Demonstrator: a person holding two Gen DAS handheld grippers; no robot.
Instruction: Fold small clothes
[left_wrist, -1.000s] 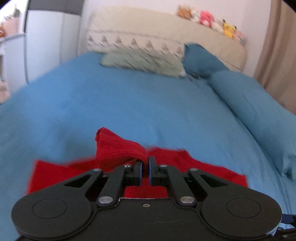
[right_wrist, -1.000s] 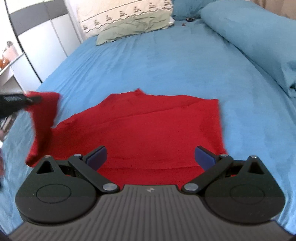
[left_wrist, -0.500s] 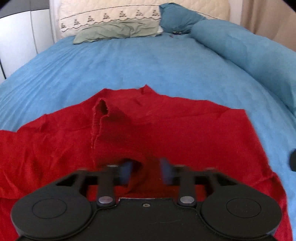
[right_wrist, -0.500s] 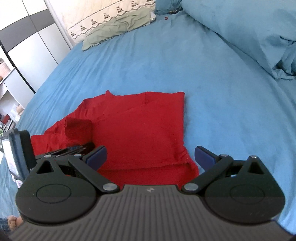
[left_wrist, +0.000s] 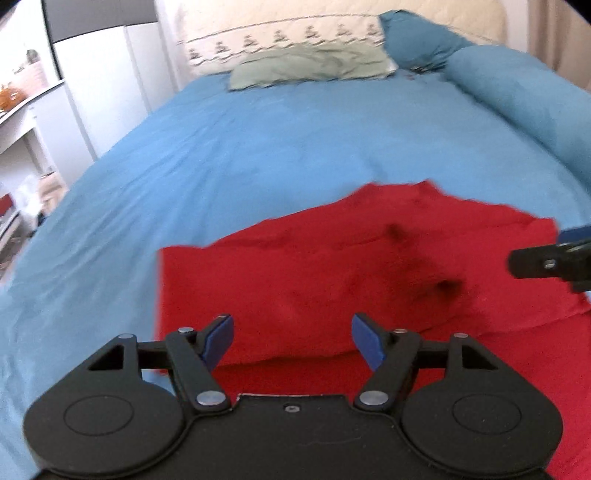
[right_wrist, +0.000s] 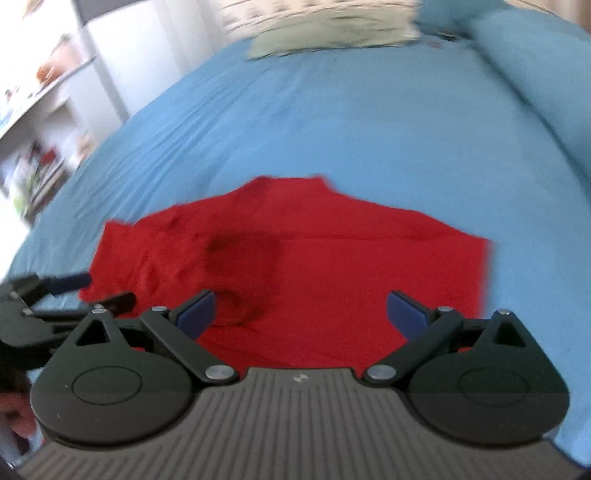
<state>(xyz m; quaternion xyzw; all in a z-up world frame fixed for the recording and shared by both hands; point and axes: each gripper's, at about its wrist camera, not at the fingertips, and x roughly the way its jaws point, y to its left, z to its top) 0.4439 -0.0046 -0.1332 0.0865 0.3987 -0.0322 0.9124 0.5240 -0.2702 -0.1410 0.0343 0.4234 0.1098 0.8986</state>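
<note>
Your left gripper (left_wrist: 291, 341) had just been opening, jaws released and empty like your right gripper's (right_wrist: 303, 314); the soft red knit garment (left_wrist: 332, 273) lay part-folded on the blue-sheeted bed (left_wrist: 258, 147), more folds remaining.

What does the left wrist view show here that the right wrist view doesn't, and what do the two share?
Only the left wrist view shows the left gripper head-on, its jaws having just been opening, with nothing between them. It also shows the patterned headboard sharply.

Only the right wrist view shows the right gripper in full, jaws wide apart and empty, and the garment's right edge against bare bedspread.

Both show the red garment lying on the blue bed, the green pillow, the white shelves at left, and a sliver of the other gripper.
</note>
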